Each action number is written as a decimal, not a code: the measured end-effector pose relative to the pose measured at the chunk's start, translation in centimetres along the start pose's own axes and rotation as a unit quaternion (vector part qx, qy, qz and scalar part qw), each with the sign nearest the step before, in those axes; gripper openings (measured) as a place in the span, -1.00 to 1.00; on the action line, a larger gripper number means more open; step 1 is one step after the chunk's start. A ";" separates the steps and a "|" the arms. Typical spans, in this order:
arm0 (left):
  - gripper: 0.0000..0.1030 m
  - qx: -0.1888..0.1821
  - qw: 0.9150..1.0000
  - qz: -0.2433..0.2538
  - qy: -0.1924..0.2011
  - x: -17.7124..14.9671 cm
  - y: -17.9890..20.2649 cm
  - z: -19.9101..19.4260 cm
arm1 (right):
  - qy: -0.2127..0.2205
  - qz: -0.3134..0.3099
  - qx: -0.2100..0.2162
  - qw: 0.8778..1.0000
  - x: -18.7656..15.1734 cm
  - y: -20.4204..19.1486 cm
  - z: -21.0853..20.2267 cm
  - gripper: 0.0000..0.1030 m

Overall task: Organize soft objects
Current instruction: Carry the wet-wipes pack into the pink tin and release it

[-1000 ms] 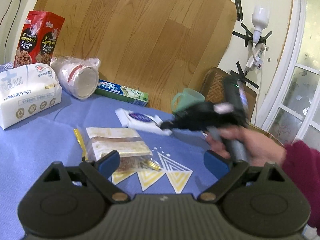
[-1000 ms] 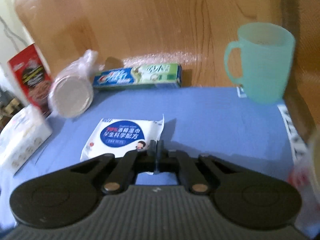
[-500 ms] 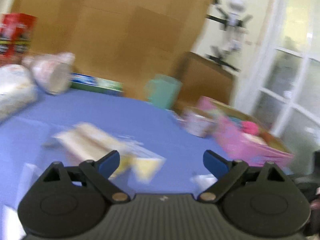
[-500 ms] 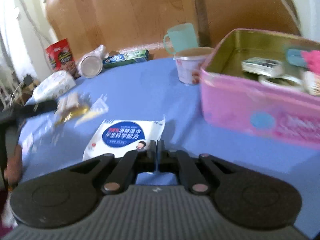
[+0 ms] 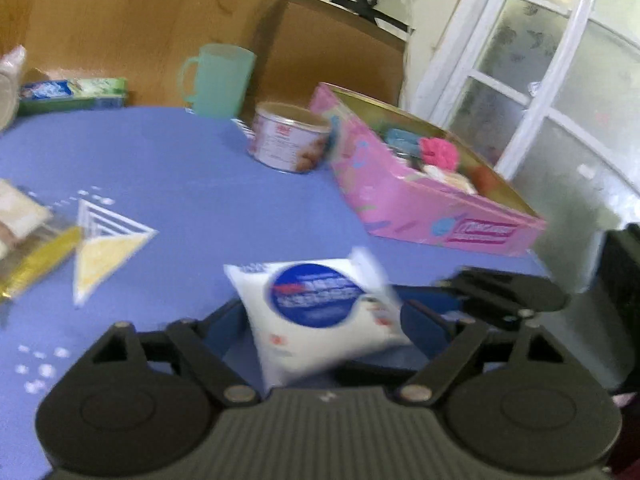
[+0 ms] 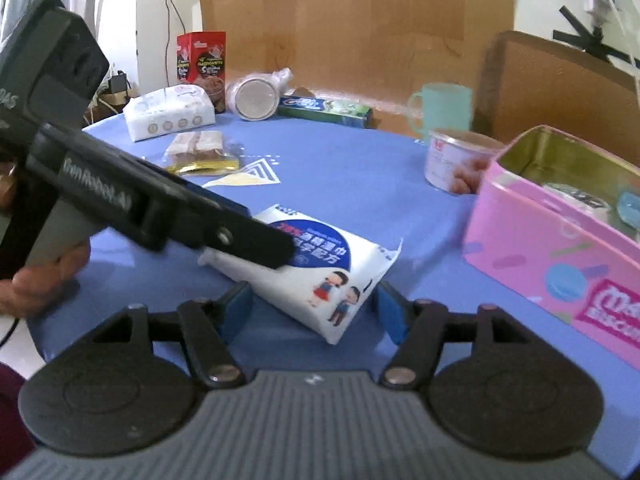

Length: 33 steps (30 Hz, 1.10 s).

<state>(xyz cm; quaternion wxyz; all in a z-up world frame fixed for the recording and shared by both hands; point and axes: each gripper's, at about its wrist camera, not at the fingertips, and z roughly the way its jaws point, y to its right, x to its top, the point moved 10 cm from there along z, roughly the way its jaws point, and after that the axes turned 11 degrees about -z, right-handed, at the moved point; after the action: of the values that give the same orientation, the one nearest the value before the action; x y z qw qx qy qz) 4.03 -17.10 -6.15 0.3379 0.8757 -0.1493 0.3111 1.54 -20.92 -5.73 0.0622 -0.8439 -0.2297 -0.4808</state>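
Observation:
A white wipes pack with a blue round label point(image 5: 320, 312) point(image 6: 320, 268) hangs just above the blue tablecloth. My left gripper point(image 5: 320, 320) has a finger on each side of the pack and is closed on it; its fingers point(image 6: 240, 236) show in the right wrist view. My right gripper point(image 6: 314, 306) is open, with its blue pads apart on either side of the pack's near end. A pink tin box point(image 5: 420, 192) point(image 6: 560, 248) with several small items inside stands to the right.
On the table are a small round tin point(image 5: 288, 136), a teal mug point(image 5: 216, 80), a toothpaste box point(image 6: 324, 106), a white tissue pack point(image 6: 168, 112), a wrapped cup stack point(image 6: 256, 96), a red snack box point(image 6: 202, 60) and a clear snack bag point(image 6: 200, 152).
My right gripper carried the wipes pack back across the table and has opened. My left gripper swung right and closed on the pack.

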 end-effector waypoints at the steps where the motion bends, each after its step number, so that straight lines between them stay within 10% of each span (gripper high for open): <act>1: 0.69 0.005 1.000 0.004 0.003 0.1 0.2 -0.1 | 0.003 -0.006 -0.006 1.000 0.2 -0.1 0.1 0.21; 15: 0.69 -0.075 0.986 0.134 0.065 8.2 12.5 2.3 | 0.115 0.028 -0.164 0.979 2.6 8.2 -7.5 0.10; 23: 0.78 -0.021 0.982 0.181 0.042 9.4 15.8 11.4 | 0.073 0.088 -0.365 0.924 -1.2 18.7 -9.3 0.40; 33: 0.77 -0.049 0.988 0.138 0.050 6.8 11.6 6.6 | 0.121 0.160 -0.336 0.920 -2.9 18.2 -11.0 0.39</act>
<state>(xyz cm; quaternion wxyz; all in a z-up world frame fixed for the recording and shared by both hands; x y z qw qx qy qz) 6.61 -30.41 0.23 0.3413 0.8125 -0.2668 0.3900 -0.17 -41.60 -0.18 -0.1218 -0.7758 0.0924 -0.6122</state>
